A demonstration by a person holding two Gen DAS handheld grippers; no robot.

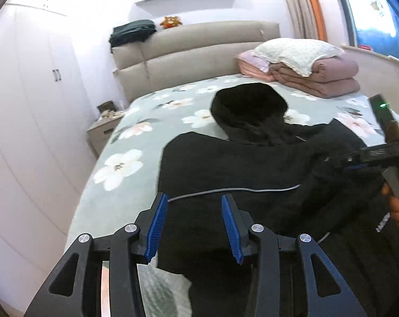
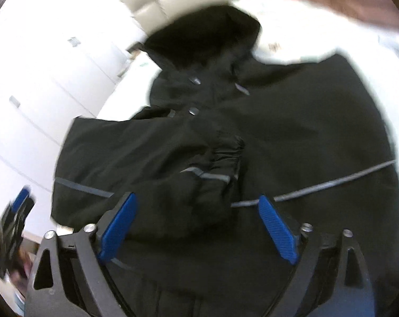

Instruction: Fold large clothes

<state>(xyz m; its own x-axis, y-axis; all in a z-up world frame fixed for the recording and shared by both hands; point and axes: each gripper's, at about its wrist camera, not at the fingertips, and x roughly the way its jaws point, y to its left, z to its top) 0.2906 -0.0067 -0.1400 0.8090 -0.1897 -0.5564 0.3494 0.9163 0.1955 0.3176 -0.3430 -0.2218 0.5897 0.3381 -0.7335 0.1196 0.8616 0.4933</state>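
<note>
While the left hand-held gripper (image 1: 195, 224) hovers with its blue pads apart and nothing between them, the black hooded jacket (image 1: 252, 163) lies spread on the bed (image 1: 125, 142) just beneath and ahead of it. To its right, the right hand-held gripper (image 2: 198, 227) also stands wide apart over a folded-in sleeve (image 2: 194, 174). Beyond the hood sit folded pink quilts (image 1: 329, 76) under a pillow (image 1: 297, 52), before the headboard (image 1: 188, 50).

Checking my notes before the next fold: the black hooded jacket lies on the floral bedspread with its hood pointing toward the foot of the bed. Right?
Not quite. The left wrist view shows the black hooded jacket on the floral bedspread with its hood pointing toward the headboard.
</note>
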